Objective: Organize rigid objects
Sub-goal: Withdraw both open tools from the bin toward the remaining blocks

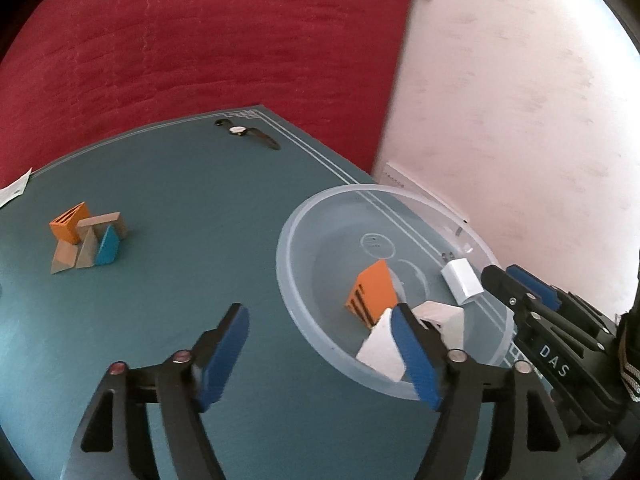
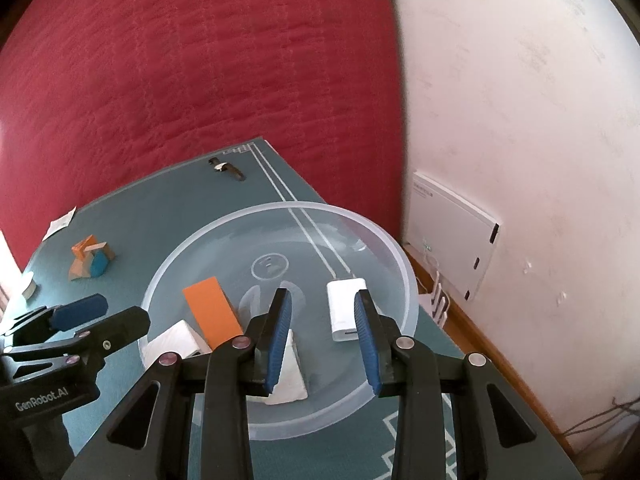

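A clear plastic bowl (image 1: pixel 304 312) (image 2: pixel 400 256) sits on the teal mat. It holds an orange slotted block (image 1: pixel 372 288) (image 2: pixel 210 312), a white charger block (image 1: pixel 462 282) (image 2: pixel 344 308) and white wedge blocks (image 1: pixel 384 346) (image 2: pixel 290 372). A cluster of wooden, orange and blue blocks (image 1: pixel 90 240) (image 2: pixel 90 262) lies at the mat's left. My left gripper (image 1: pixel 320 344) is open and empty, over the bowl's left rim. My right gripper (image 2: pixel 322 340) is open and empty above the bowl, its right finger beside the charger block.
A wristwatch (image 1: pixel 246 132) (image 2: pixel 226 168) lies at the mat's far edge. A red bedspread (image 1: pixel 200 40) lies beyond the mat, a pale wall (image 2: pixel 520 120) to the right. A white panel (image 2: pixel 452 232) leans on the wall. Paper scraps (image 2: pixel 60 222) lie at the left edge.
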Demonstrator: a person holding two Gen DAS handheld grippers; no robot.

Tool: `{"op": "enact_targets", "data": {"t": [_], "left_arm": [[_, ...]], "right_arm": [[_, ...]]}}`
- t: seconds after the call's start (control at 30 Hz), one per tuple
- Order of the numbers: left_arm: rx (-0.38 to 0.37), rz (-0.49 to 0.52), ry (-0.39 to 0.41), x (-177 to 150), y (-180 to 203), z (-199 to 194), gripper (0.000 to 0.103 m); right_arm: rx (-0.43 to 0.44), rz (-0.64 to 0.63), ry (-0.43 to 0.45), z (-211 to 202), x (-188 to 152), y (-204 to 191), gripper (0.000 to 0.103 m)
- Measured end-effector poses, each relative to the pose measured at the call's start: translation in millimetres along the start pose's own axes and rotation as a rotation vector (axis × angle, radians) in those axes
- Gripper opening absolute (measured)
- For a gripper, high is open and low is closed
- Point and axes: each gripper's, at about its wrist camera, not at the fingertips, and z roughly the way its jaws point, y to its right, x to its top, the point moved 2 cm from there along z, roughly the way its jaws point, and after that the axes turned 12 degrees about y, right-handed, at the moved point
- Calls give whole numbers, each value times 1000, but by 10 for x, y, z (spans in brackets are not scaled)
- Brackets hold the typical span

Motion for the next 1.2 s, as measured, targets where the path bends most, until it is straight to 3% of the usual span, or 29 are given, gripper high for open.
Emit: {"op": "enact_targets", "data": {"t": [0.13, 0.7, 0.97, 1.2], "left_arm": [[46, -2, 0, -15, -46, -7, 100], [184, -38, -1, -48, -430, -17, 100], [279, -87, 1, -68, -835, -92, 100], [344, -119, 14, -71, -1181, -232, 100]], "right_arm": [[7, -17, 10, -37, -23, -58, 43], [78, -177, 91, -229, -147, -514, 48], [105, -198, 84, -222, -173, -670, 49], [183, -253, 88, -273, -242, -1022, 50]]}}
